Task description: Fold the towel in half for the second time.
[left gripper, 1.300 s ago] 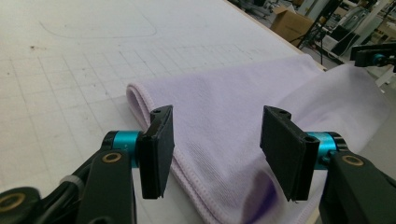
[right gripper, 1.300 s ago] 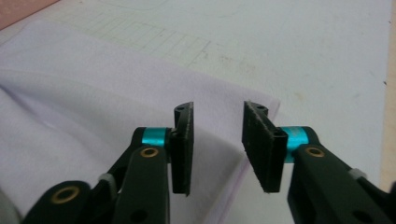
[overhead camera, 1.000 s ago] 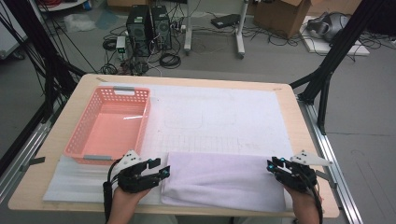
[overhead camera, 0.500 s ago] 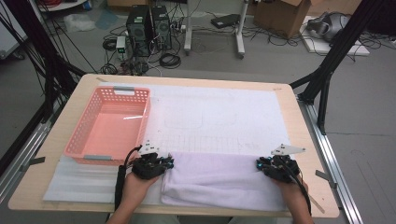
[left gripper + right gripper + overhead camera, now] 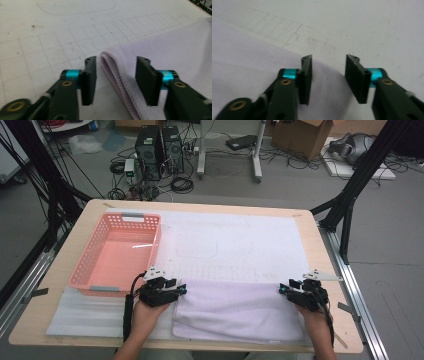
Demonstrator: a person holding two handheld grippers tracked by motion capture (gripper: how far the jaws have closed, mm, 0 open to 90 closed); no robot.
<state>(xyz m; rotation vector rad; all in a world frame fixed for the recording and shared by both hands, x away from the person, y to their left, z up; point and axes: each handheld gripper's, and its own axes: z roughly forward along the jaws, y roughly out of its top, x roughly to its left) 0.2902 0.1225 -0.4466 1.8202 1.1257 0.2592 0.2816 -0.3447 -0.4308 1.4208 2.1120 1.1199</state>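
Note:
A folded lavender towel [image 5: 240, 312] lies on the white foam mat [image 5: 235, 245] near the table's front edge. My left gripper [image 5: 181, 290] is at the towel's far left corner. In the left gripper view it [image 5: 116, 75] is open, and the towel's folded edge [image 5: 112, 62] runs between the two jaws. My right gripper [image 5: 281, 290] is at the far right corner. It [image 5: 328, 75] is open too in the right gripper view, where the towel's corner [image 5: 249, 57] reaches into the gap between the jaws. Neither pair of jaws has closed on the cloth.
A pink plastic basket [image 5: 117, 252] sits on the left of the table, just beyond my left hand. The mat carries drawn grid lines and an outline [image 5: 200, 250] past the towel. Black frame poles and cables stand around the table.
Both grippers moved forward from the towel's near sides to its far corners and turned inward. In the last half second they barely shifted.

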